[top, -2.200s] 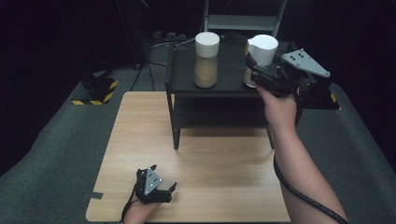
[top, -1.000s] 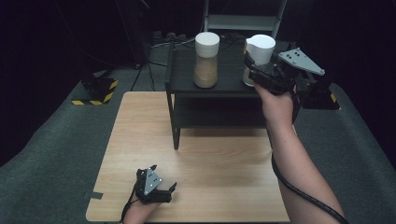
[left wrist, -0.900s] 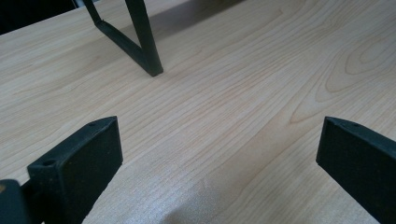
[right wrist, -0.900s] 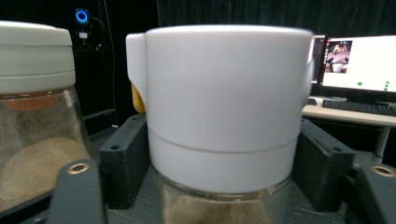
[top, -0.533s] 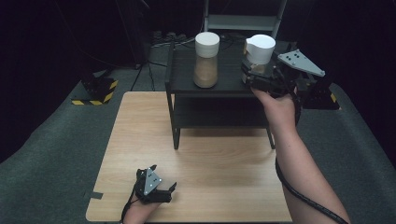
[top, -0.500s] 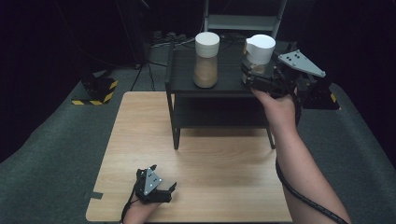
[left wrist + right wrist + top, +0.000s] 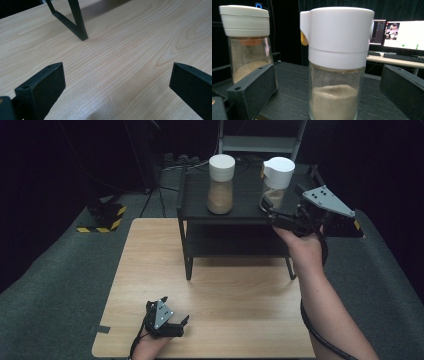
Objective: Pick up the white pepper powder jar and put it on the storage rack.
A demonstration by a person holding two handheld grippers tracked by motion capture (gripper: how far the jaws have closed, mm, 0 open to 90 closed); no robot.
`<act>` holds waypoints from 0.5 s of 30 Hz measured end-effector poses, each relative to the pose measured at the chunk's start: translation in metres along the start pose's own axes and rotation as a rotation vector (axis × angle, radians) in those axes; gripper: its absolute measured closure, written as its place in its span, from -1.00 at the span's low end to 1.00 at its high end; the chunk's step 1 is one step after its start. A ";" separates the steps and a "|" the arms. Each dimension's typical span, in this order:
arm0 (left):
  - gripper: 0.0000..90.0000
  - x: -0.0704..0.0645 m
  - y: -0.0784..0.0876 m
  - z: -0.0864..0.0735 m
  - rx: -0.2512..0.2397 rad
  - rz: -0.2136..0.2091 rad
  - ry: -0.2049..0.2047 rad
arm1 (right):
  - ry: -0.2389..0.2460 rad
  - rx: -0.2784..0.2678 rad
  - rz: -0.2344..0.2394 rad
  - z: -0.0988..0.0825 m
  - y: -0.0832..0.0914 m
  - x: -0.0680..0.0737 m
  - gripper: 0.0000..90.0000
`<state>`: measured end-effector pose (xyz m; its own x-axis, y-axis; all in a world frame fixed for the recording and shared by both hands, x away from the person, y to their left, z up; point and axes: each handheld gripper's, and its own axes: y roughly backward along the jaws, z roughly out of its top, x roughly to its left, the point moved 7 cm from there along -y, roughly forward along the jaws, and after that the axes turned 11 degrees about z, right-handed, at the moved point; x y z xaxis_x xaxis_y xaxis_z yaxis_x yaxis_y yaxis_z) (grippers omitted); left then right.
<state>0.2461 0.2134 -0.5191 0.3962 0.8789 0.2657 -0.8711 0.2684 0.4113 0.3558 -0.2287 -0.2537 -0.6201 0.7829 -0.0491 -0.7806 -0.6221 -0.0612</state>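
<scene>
High view is looking down on the table (image 7: 150,250). Left gripper view is skimming it close up; right one's facing the jars (image 7: 335,62) on the rack (image 7: 245,202).

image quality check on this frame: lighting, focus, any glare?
High view: table evenly lit, surroundings nearly black, shelf rack casts a soft shadow forward. Left gripper view: wood grain sharp, tongs of the left gripper soft at the edges. Right gripper view: white-lidded jar in focus between the open tongs of the right gripper; bright monitors behind it are blurred.
</scene>
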 end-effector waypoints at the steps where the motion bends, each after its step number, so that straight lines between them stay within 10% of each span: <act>1: -0.99 0.000 0.000 0.000 0.001 0.000 0.001 | 0.003 -0.001 0.001 -0.001 0.001 0.001 -1.00; 15: -0.99 -0.001 0.000 0.000 0.003 0.002 -0.005 | 0.046 0.024 0.040 -0.021 0.022 0.015 -1.00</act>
<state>0.2461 0.2127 -0.5189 0.3956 0.8776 0.2708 -0.8711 0.2651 0.4133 0.3313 -0.2311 -0.2769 -0.6470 0.7562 -0.0973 -0.7572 -0.6523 -0.0343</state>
